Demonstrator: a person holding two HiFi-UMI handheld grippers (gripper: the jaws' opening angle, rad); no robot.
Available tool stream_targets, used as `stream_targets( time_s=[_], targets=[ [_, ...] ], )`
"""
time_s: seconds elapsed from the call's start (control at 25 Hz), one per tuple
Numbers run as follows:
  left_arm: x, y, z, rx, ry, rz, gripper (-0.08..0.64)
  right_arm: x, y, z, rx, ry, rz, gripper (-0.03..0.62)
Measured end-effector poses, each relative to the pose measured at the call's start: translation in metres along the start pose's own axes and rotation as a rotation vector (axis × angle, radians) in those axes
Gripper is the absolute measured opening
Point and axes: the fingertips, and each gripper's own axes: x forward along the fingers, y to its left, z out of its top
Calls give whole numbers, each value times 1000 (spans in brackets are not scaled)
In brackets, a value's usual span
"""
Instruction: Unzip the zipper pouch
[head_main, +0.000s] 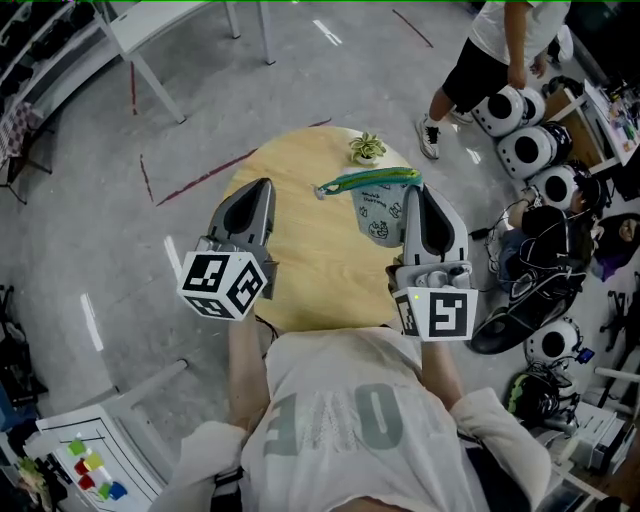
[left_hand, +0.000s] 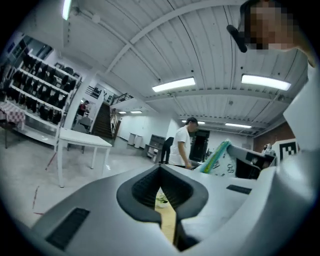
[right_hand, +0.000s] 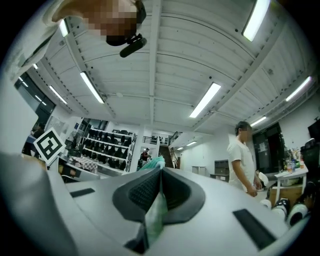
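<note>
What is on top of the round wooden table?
A small potted plant stands near the far edge of the table. A white zipper pouch with a green top is over the table, pinched in the shut jaws of the right gripper. Whether its bottom touches the wood is hidden.

Matt wooden table (head_main: 305, 262), soft cloth pouch (head_main: 382, 208)

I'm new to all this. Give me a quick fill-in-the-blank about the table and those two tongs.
The zipper pouch has a ____ zipper strip along its top.
The right tongs are shut on the ____.
The left tongs are shut and hold ____.
The potted plant stands on a ____ wooden table.
Missing words: green; pouch; nothing; round.
</note>
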Motion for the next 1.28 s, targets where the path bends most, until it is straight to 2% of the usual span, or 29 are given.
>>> stream_targets(
  time_s=[0.12, 0.24, 0.44, 0.68, 1.0, 1.28],
  targets=[
    [-13, 27, 7, -16, -25, 73, 25, -2, -26, -2, -1, 20, -42, 32],
    [-15, 34, 12, -20, -44, 94, 25, -4, -41, -6, -14, 36, -65, 32],
    [-6, 17, 4, -17, -23, 42, 25, -5, -46, -5, -5, 30, -82, 32],
    [7, -1, 0, -17, -11, -5, 25, -1, -40, -2, 14, 18, -53, 32],
    [1, 3, 6, -24, -36, 5, 25, 5, -28, -3, 33, 22, -17, 32],
    [-6, -1, 19, -9, -108, 8, 25, 12, -13, -9, 141, 36, 46, 32]
  ],
)
